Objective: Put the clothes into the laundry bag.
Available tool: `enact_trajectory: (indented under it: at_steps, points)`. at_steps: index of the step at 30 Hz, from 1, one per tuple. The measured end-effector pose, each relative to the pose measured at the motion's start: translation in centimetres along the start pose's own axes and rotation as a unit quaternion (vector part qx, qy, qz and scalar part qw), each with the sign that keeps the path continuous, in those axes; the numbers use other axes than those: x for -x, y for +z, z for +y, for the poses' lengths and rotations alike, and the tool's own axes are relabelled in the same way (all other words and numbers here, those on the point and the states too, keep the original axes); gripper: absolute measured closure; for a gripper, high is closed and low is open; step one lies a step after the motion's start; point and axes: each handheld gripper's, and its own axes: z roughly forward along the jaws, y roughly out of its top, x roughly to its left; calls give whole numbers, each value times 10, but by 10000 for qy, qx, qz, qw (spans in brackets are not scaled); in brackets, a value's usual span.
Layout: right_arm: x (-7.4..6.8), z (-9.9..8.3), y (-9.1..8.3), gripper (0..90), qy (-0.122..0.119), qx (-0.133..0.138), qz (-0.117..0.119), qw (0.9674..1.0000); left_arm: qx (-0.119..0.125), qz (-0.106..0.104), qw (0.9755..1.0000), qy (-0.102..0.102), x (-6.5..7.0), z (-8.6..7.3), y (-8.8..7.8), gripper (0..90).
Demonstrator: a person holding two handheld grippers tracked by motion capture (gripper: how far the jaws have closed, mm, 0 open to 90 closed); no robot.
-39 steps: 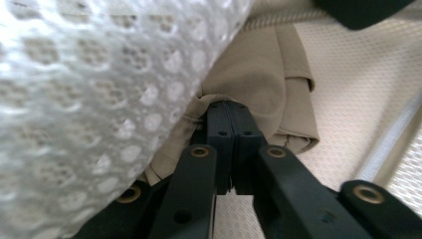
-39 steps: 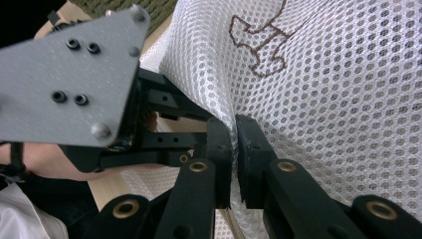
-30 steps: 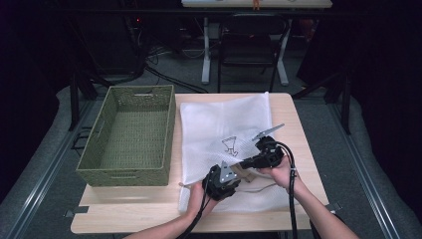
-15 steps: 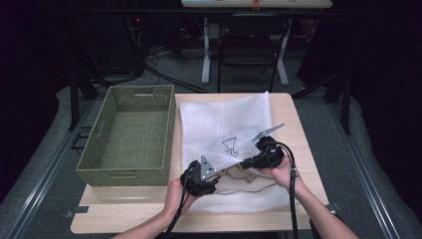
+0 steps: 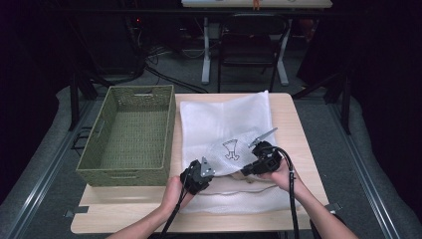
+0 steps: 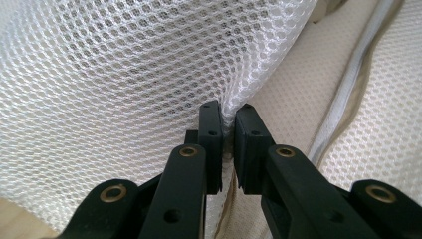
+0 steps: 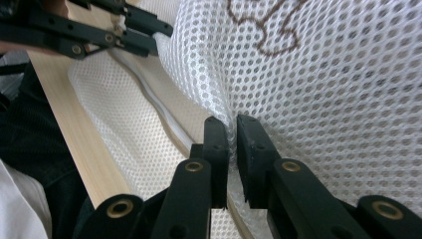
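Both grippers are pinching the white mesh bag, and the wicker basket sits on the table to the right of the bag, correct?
Not quite: the wicker basket sits to the left of the white mesh bag, as the high view shows. The rest holds: the left gripper has just been closing and now pinches the mesh, and the right gripper is clamped on it too.

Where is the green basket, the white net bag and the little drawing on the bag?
green basket [image 5: 97,158], high view, on its left rim.
white net bag [image 5: 224,119], high view, on the flat mesh near its far end.
little drawing [image 5: 231,149], high view, on the middle of the dark print.
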Motion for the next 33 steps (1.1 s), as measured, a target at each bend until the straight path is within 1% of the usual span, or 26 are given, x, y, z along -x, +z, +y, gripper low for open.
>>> enact_trajectory:
  at_steps: [2,3,5,7,10,13,14,16,18,19,20,21,23,25,26,27,28,29,30,31,32,33]
  points:
    - [1,-1,3,831,-54,-84,-18,9999,-50,-97,9999,-47,-1,-1,1,833]
    - [1,-1,5,831,-6,-113,-9,9999,-65,-113,9999,-58,-2,-2,2,833]
    - [2,-2,8,831,-56,-213,-29,9998,-137,-214,9997,-73,-3,-3,4,834]
    - [3,-3,12,831,-68,-285,-55,9996,-221,-259,9994,-85,-4,-4,7,833]
    - [2,-4,20,831,-139,-427,-107,9989,-357,-385,9985,-124,-5,-7,11,829]
    - [4,-6,28,830,-196,-571,-149,9981,-452,-423,9980,-94,-6,-8,14,821]
    - [5,-6,31,830,-253,-629,-149,9976,-467,-448,9979,-95,-6,-9,15,820]
    - [7,-7,36,831,-173,-737,-154,9970,-467,-448,9979,-86,-7,-9,16,815]
    - [11,-9,41,833,-161,-796,-160,9966,-485,-457,9977,-86,-7,-9,16,807]
    - [12,-9,43,833,-210,-852,-178,9960,-470,-471,9977,-126,-6,-9,17,805]
    - [11,-9,45,831,-238,-887,-182,9956,-488,-482,9976,-116,-7,-9,17,799]
    - [10,-9,47,829,-232,-926,-194,9952,-475,-482,9976,-138,-7,-9,17,790]
    - [10,-9,50,818,-268,-1039,-170,9941,-471,-526,9974,-157,-7,-9,16,762]
    - [10,-9,50,799,-272,-1037,-158,9941,-499,-600,9969,-140,-8,-8,15,694]
    - [10,-9,49,771,-298,-1035,-134,9941,-502,-618,9967,-151,-8,-8,14,659]
    - [10,-9,47,741,-302,-1029,-102,9942,-515,-687,9961,-188,-9,-7,12,604]
    - [9,-9,45,717,-351,-1047,-50,9939,-504,-754,9956,-216,-9,-6,11,568]
    - [8,-8,44,686,-324,-1061,-24,9938,-454,-769,9958,-202,-9,-5,8,552]
    - [8,-8,41,642,-339,-1042,81,9939,-430,-761,9959,-235,-8,-4,6,514]
    - [8,-8,38,616,-347,-1053,174,9937,-451,-822,9953,-243,-9,-3,4,457]
    - [8,-7,34,583,-381,-1027,218,9937,-420,-796,9956,-268,-8,-2,2,423]
    - [7,-6,30,538,-382,-974,275,9941,-397,-829,9954,-259,-8,-1,-1,395]
